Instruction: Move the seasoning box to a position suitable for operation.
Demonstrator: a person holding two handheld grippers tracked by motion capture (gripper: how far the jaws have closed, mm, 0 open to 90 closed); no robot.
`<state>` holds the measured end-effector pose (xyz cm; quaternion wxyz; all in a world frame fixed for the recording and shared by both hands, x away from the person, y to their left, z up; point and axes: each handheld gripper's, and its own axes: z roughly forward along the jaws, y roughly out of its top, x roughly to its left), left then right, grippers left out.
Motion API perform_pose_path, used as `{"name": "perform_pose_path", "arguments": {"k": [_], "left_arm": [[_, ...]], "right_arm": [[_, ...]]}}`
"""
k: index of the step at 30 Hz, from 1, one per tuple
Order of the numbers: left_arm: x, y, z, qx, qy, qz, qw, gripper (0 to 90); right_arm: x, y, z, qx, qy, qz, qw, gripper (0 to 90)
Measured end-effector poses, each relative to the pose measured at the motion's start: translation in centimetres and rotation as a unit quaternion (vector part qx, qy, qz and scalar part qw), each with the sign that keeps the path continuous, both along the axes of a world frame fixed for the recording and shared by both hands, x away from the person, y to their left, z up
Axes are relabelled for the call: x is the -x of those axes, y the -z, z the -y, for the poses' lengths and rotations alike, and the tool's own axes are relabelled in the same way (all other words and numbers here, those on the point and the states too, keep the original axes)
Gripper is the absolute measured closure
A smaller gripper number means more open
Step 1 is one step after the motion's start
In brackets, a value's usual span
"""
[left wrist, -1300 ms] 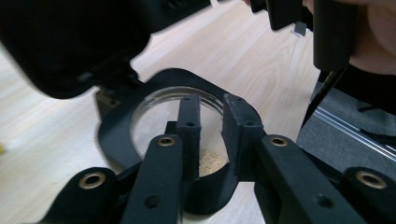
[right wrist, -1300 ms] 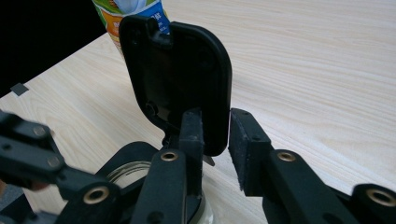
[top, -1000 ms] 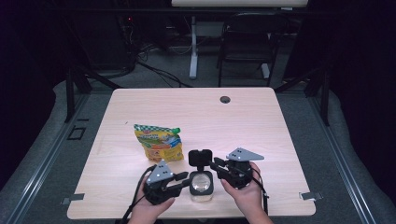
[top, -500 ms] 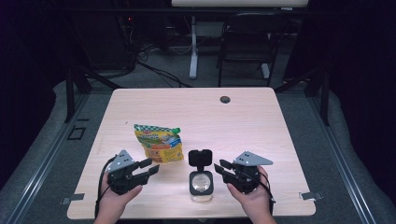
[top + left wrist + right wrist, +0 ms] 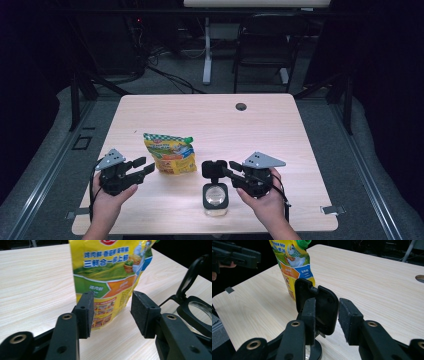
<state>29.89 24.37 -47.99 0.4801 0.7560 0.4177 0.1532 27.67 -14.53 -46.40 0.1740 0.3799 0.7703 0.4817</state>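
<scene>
Both grippers' fingers have just been opening — left gripper (image 5: 142, 167) empty beside the pouch (image 5: 169, 153), right gripper (image 5: 228, 169) loose around the jar's flip lid (image 5: 214, 168) — nothing gripped.

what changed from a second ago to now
The left gripper let go of the jar, swung away to the table's left side, and now points at the yellow pouch, its jaws having just been opening with nothing between them. The right gripper drew back slightly from the jar's raised black lid, its jaws also opening. Jar, pouch and table stayed put.
</scene>
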Motion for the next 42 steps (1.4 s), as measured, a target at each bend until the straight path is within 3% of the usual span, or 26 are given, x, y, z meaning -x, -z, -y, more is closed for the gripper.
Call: {"name": "perform_pose_path", "arguments": {"k": [10,15,17,22,24,27,32,42], "left_arm": [[-2.3,-1.6,-0.7,-0.002,-0.004,0.002,1.0,48.9],[-3.3,-1.9,-0.9,0.003,-0.011,0.006,0.9999,44.8],[-3.7,-1.7,-0.9,0.01,-0.007,0.003,0.9999,43.9],[-4.5,-1.4,-0.5,0.0,0.01,0.003,0.9999,43.3],[-4.7,-1.3,-0.3,0.007,0.017,0.004,0.9998,43.4],[-4.9,-1.3,0.0,0.009,0.031,0.007,0.9995,47.3],[-4.6,-1.4,0.1,0.007,0.032,0.007,0.9994,53.2],[-2.3,-2.2,0.4,0.004,0.037,0.033,0.9987,61.4]], "right_arm": [[0.0,0.5,0.0,-0.009,0.002,-0.001,1.0,66.7],[0.4,1.0,0.4,0.001,0.008,0.008,0.9999,66.4],[0.5,1.1,0.8,-0.002,0.009,0.007,0.9999,66.2],[0.8,1.5,1.4,-0.012,0.014,0.007,0.9998,65.6],[0.8,1.7,1.6,-0.018,0.017,0.004,0.9997,65.4],[0.8,2.0,2.0,-0.019,0.02,0.003,0.9996,65.0],[0.9,2.1,2.4,-0.025,0.023,0.002,0.9994,64.8],[0.8,2.6,2.8,-0.031,0.031,-0.003,0.999,64.6]]}}
